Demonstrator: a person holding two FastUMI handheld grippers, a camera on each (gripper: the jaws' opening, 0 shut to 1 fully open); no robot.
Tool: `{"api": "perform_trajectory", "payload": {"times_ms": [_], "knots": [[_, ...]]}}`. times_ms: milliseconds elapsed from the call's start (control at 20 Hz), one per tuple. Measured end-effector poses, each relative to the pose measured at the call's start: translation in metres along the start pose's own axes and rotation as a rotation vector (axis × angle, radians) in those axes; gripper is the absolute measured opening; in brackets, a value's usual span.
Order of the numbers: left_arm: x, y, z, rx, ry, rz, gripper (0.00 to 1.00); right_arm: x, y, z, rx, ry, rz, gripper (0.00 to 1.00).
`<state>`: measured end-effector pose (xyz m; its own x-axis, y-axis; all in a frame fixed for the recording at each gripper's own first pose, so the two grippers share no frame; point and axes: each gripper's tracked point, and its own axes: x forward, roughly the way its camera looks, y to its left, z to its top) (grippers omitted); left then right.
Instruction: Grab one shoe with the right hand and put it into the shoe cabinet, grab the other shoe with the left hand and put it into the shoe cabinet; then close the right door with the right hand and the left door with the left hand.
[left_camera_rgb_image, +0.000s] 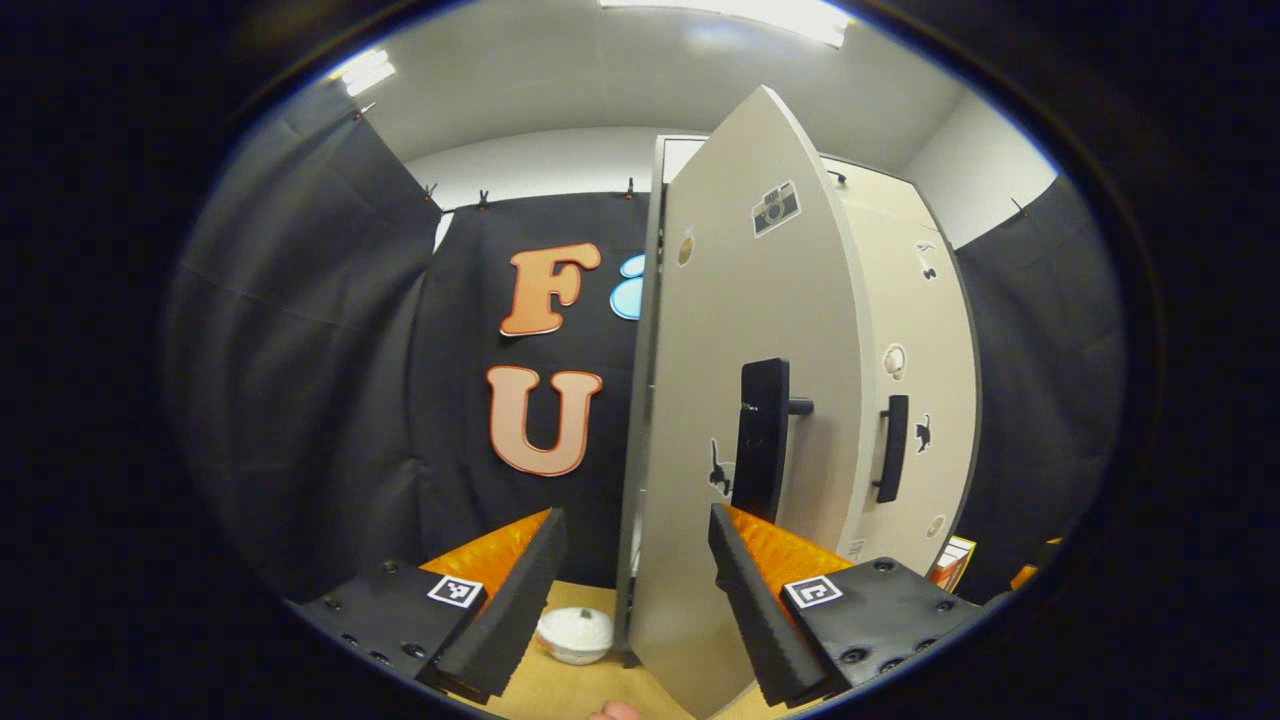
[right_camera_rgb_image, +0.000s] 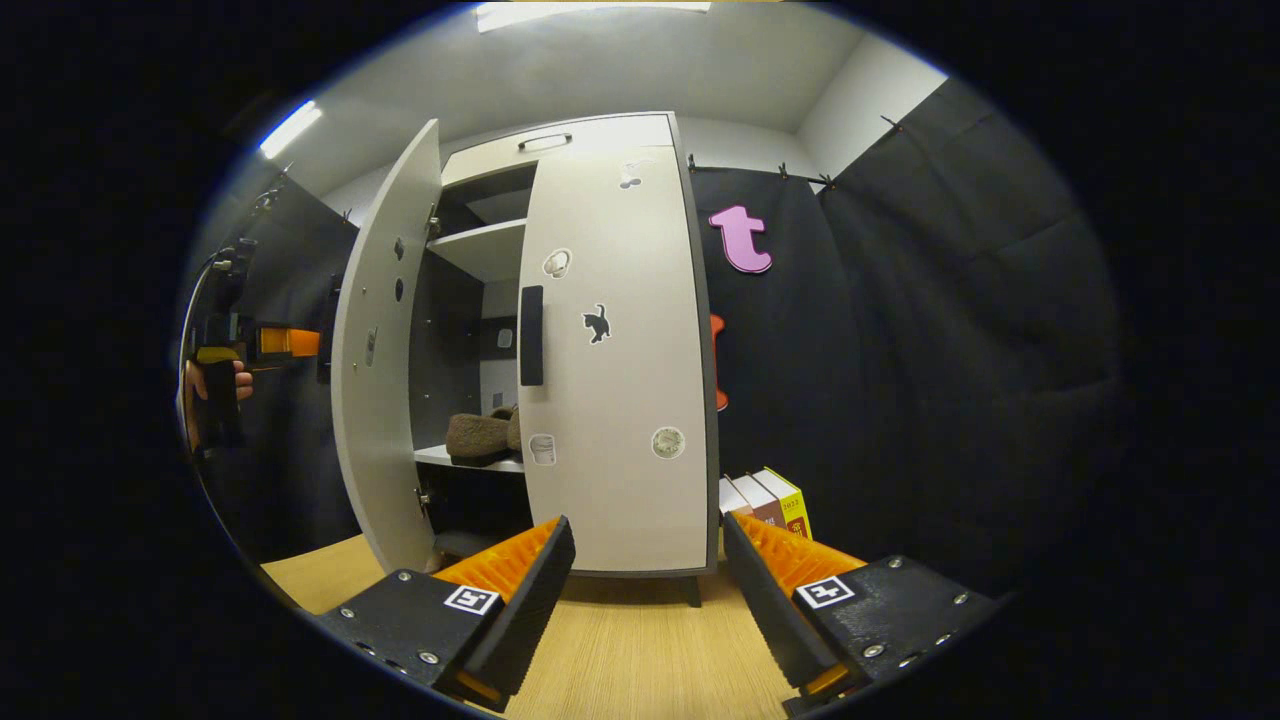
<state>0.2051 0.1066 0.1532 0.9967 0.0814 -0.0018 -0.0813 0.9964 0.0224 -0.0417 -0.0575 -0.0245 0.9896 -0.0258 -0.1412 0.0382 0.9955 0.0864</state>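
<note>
Nearest in the left gripper view, the left claw (left_camera_rgb_image: 637, 565) stands wide with nothing between its fingers, and the edge of the left door (left_camera_rgb_image: 745, 400) rises in the gap between them, just ahead. That door is swung out at an angle, its dark handle (left_camera_rgb_image: 762, 438) close beyond the right-hand finger and a camera sticker (left_camera_rgb_image: 775, 208) near its top. Behind it the right door (left_camera_rgb_image: 915, 400) sits flush against the shoe cabinet (left_camera_rgb_image: 860, 175), carrying its own handle (left_camera_rgb_image: 893, 448). A small white bowl-like object (left_camera_rgb_image: 575, 634) lies on the wooden floor (left_camera_rgb_image: 570, 685) near the base of the open door.

In the right gripper view, the right claw (right_camera_rgb_image: 648, 570) is also spread wide and holds nothing, hovering over the floor in front of the cabinet. The right door is shut, with a cat sticker (right_camera_rgb_image: 597, 323) on its face. Through the gap left by the open door, two brown shoes (right_camera_rgb_image: 485, 436) rest side by side on a shelf (right_camera_rgb_image: 470, 460) inside. Several books (right_camera_rgb_image: 768, 502) stand on the floor beside the cabinet. At far left, a hand (right_camera_rgb_image: 215, 380) grips the other gripper beyond the open door.
</note>
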Motion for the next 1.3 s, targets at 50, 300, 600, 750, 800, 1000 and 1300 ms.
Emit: {"api": "perform_trajectory", "payload": {"times_ms": [50, 300, 600, 750, 800, 1000, 1300], "knots": [[0.006, -0.009, -0.003, -0.005, 0.002, -0.021, 0.9, -0.001, -0.003, 0.0, 0.003, 0.0, -0.009, 0.92], [0.025, -0.046, -0.006, -0.015, 0.002, -0.1, 0.99, -0.008, -0.017, 0.004, 0.003, -0.006, -0.056, 0.92], [0.05, -0.091, -0.027, -0.025, 0.02, -0.182, 0.95, -0.013, -0.03, 0.006, -0.001, -0.012, -0.097, 0.92], [0.062, -0.104, -0.035, -0.025, 0.031, -0.197, 0.99, -0.013, -0.037, 0.005, 0.001, -0.01, -0.115, 0.92], [0.065, -0.105, -0.036, -0.022, 0.036, -0.197, 0.95, -0.014, -0.038, 0.006, 0.003, -0.012, -0.12, 0.92], [0.075, -0.113, -0.039, -0.015, 0.044, -0.202, 0.92, -0.014, -0.046, 0.005, 0.01, -0.013, -0.137, 0.92], [0.102, -0.127, -0.046, -0.015, 0.074, -0.192, 0.95, -0.01, -0.049, 0.005, 0.017, -0.014, -0.141, 0.92]]}}
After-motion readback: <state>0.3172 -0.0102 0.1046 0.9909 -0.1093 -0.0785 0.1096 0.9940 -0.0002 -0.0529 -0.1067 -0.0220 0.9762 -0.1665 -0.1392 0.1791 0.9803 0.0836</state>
